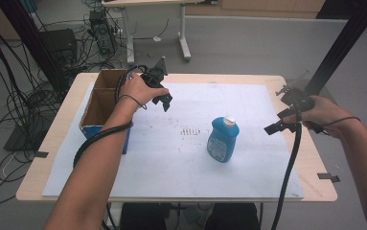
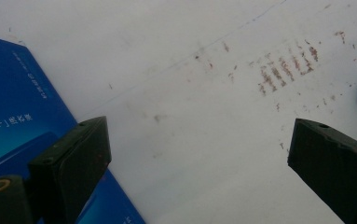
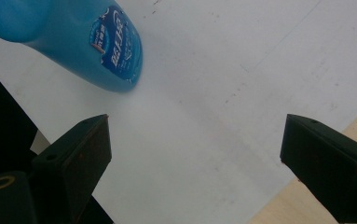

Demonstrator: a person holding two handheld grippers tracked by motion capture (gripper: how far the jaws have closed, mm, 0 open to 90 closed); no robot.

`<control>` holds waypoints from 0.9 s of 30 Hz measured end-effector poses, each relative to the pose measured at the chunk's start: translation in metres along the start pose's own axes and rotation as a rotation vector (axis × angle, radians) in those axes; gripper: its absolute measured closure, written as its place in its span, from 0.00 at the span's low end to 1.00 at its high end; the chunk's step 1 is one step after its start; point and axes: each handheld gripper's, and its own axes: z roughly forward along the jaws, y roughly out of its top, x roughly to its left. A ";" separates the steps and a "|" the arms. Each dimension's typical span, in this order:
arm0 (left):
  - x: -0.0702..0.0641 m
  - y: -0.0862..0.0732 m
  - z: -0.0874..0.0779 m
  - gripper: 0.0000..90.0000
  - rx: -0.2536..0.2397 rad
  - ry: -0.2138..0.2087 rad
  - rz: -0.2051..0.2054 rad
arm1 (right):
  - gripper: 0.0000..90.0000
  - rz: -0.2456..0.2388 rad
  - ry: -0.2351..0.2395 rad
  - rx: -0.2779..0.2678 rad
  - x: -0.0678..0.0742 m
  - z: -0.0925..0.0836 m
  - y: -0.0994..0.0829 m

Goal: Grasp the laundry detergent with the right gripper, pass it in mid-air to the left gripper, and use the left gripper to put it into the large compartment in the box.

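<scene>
Nearest the camera in the high view, two forearms enter from the lower edge, each hand carrying a black tool with a trailing cable. The right tool [image 1: 279, 122] hangs over the right margin of the white sheet [image 1: 248, 167], jaws spread wide and empty; the right gripper view confirms the gap, with bare paper and a strip of the pale wood tabletop [image 3: 316, 210] between and beyond the pads. The left tool [image 1: 164, 98] hovers farther back, beside the cardboard box [image 1: 99, 103], jaws likewise wide apart with nothing held, as the left gripper view shows. The blue bottle [image 1: 223, 139] stands upright on the sheet, right of centre, between the two tools and apart from both; it is smooth plastic with a white cap and a printed label. The right gripper view gives its label face [image 3: 115, 39] at close range, which the high view does not resolve. The left gripper view shows the box's glossy blue printed side [image 2: 22, 116] and rows of small brownish marks [image 2: 285, 67] on the paper, seen as a faint cluster from above. The box is open-topped, brown inside. Beyond the tabletop lie grey floor [image 1: 248, 45], tangled black cables [image 1: 8, 96] at left, and a white desk leg [image 1: 184, 33].
</scene>
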 end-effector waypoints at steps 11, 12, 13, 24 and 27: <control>0.000 -0.005 -0.001 0.07 -0.007 -0.005 0.000 | 0.09 -0.006 0.007 -0.007 0.002 0.003 -0.010; 0.000 -0.005 -0.002 0.07 -0.006 -0.003 0.007 | 0.09 -0.005 0.008 -0.007 0.002 0.003 -0.011; 0.000 -0.006 -0.002 0.07 -0.006 -0.004 0.003 | 0.09 -0.002 0.008 -0.007 0.002 0.004 -0.011; -0.001 -0.011 0.000 0.07 -0.005 -0.006 0.010 | 0.09 -0.005 0.009 -0.005 0.004 0.006 -0.015; -0.002 -0.012 0.001 0.07 -0.003 -0.006 0.009 | 0.09 -0.005 0.009 -0.004 0.005 0.006 -0.015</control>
